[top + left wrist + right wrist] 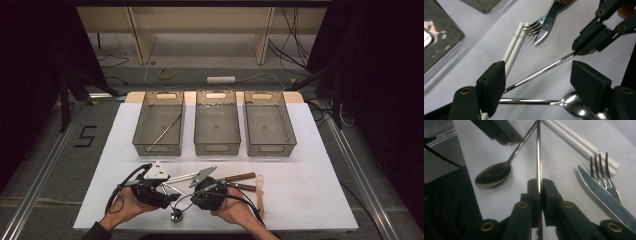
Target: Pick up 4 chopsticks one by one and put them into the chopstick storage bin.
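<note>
Steel chopstick (538,152) — thin, stiff, slippery — lies low over the table (310,190), clenched in the right tongs (539,185); left tongs (537,80) gape around its shaft, best taken mid-length.

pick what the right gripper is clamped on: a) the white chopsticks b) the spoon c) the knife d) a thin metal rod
d: in the right gripper view, the right gripper has its jaws pressed together on a thin metal rod, while the spoon, white chopsticks and knife lie free on the table.
</note>
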A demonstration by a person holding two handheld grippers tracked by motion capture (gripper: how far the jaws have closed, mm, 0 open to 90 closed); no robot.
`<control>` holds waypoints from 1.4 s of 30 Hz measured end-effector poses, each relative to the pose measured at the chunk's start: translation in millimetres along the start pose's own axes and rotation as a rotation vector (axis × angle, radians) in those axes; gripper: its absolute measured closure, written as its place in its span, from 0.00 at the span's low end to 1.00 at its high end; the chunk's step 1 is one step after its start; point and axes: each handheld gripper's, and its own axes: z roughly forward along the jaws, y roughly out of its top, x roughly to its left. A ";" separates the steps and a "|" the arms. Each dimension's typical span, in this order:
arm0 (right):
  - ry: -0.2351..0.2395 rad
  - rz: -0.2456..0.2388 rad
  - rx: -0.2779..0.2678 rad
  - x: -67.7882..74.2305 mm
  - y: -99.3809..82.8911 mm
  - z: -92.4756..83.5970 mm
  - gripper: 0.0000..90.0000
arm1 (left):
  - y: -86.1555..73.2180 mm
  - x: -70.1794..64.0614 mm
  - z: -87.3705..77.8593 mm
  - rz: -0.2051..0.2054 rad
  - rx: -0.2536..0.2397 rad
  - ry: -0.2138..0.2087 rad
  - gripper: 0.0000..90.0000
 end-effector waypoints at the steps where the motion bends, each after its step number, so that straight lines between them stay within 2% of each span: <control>1: 0.002 -0.002 0.001 -0.3 0.3 -1.2 0.96 | 2.1 -1.3 1.9 0.027 0.024 -0.010 0.31; 2: 0.004 -0.006 -0.003 -0.7 0.6 -2.1 0.96 | 2.1 -1.3 1.9 0.027 0.024 -0.010 0.32; 3: 0.004 -0.005 -0.003 -0.6 0.9 -3.4 0.96 | 4.8 -3.1 3.3 0.058 0.039 -0.017 0.33; 4: 0.004 -0.005 -0.003 -0.6 0.9 -3.4 0.96 | 4.8 -3.1 3.3 0.058 0.039 -0.017 0.33; 7: 0.009 -0.021 -0.005 -0.8 2.2 -9.4 0.96 | 8.6 -4.7 7.0 0.095 0.066 -0.019 0.34; 14: 0.014 -0.047 -0.004 0.6 3.6 -13.9 0.96 | 11.3 -5.7 10.2 0.129 0.097 -0.016 0.41; 17: 0.019 -0.063 -0.007 1.4 4.2 -15.4 0.96 | 12.7 -7.4 11.0 0.165 0.118 -0.018 0.45; 22: 0.026 -0.075 -0.008 2.1 5.4 -19.2 0.96 | 13.4 -9.0 13.2 0.187 0.136 -0.017 0.53; 23: 0.033 -0.079 -0.008 2.2 5.8 -20.2 0.96 | 12.8 -9.8 14.8 0.201 0.148 -0.019 0.54; 27: 0.043 -0.089 -0.005 3.0 5.8 -20.4 0.96 | 12.6 -11.6 15.8 0.214 0.152 -0.015 0.59; 32: 0.041 -0.105 -0.003 3.9 6.4 -20.9 0.96 | 14.0 -15.0 14.4 0.254 0.157 -0.014 0.67; 40: 0.070 -0.132 0.005 2.5 5.7 -23.2 0.96 | 15.1 -20.6 12.5 0.318 0.177 -0.042 0.76; 42: 0.082 -0.156 -0.002 0.3 5.4 -23.8 0.95 | 15.5 -22.1 11.6 0.334 0.186 -0.047 0.78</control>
